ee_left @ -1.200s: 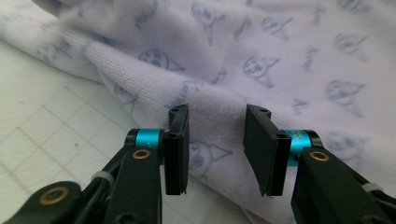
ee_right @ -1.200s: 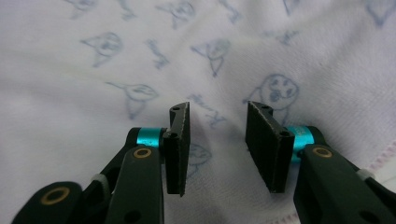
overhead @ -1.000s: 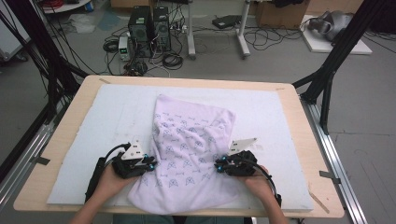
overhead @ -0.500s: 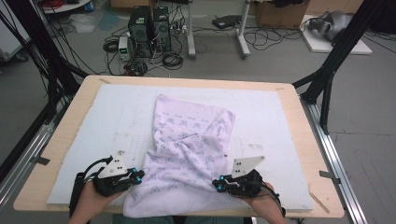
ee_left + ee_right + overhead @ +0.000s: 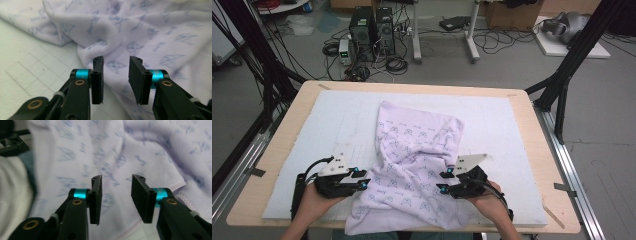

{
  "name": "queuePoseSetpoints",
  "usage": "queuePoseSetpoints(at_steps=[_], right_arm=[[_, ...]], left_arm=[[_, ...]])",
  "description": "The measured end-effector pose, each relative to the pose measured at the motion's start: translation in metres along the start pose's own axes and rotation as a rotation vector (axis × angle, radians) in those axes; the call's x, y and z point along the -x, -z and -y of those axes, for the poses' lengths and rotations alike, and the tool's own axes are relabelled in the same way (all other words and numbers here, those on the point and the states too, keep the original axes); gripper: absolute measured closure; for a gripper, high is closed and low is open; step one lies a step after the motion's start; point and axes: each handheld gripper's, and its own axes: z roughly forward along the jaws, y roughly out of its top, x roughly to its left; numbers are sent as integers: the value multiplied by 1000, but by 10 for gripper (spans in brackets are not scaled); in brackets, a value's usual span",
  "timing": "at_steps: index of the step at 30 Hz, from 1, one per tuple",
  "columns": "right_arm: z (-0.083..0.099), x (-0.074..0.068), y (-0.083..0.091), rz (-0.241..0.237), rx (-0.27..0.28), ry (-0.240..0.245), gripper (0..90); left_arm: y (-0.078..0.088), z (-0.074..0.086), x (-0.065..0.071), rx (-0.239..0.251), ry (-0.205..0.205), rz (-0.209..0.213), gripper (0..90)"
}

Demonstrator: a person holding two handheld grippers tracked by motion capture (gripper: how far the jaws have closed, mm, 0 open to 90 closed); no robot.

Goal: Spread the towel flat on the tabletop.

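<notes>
One garment [image 5: 417, 165], pale lilac with a small repeated blue print, lying crumpled on the white gridded mat [image 5: 312, 125] that covers the wooden table [image 5: 277, 145]; far edge toward the mat's middle, near edge hanging over the table's front at the person's side. Two hand-held grippers, one at each side of the cloth near the front edge. Left gripper [image 5: 362, 180]: held in the left hand [image 5: 314, 197], jaws spread apart with nothing between them, tips at the cloth's left border; in the left gripper view [image 5: 115, 66] the jaws open over a folded edge where cloth meets mat. Right gripper [image 5: 443, 182]: held in the right hand [image 5: 487, 200], jaws likewise spread and empty, resting over the cloth's right side; in the right gripper view [image 5: 117, 184] a stitched hem lies just right of the jaws.
</notes>
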Motion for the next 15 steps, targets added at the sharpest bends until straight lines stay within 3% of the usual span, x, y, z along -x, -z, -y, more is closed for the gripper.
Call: queuePoseSetpoints(at_steps=[1, 2, 3, 4, 5, 6, 7, 8, 9, 12, 13, 14, 15], right_arm=[[2, 4, -6, 4, -20, -8, 584], [4, 7, -14, -5, -42, -16, 585], [8, 9, -21, 0, -75, -22, 602], [10, 10, -26, 3, -98, -20, 642], [14, 10, -29, -5, -80, -18, 694], [16, 10, -28, -10, -69, -31, 735], [17, 10, -27, -11, -63, -41, 840], [17, 10, -27, -11, -63, -41, 840], [17, 7, -24, -43, -73, -37, 875], [18, 0, -17, -82, -51, -39, 879], [18, -4, -12, -83, -43, -32, 880], [17, -7, -7, -87, -29, -23, 881], [17, -12, 0, -90, -14, -26, 881]], left_arm=[[-14, 3, -5, -42, 30, 9, 601], [-14, 3, -5, -42, 30, 9, 565], [-28, 5, -6, -79, 31, 25, 569], [-28, 5, -6, -79, 31, 25, 579], [-36, 7, -4, -81, 13, 27, 615], [-36, 7, -4, -81, 13, 27, 714], [-34, 5, -2, -66, 6, 31, 799], [-34, 5, -2, -66, 6, 31, 817], [-29, 5, 1, -65, -1, 17, 826], [-20, 4, 7, -43, -13, 11, 835], [-6, 4, 13, -18, -20, 3, 836], [-6, 4, 13, -18, -20, 3, 837], [8, 4, 20, -4, -30, 1, 837]])
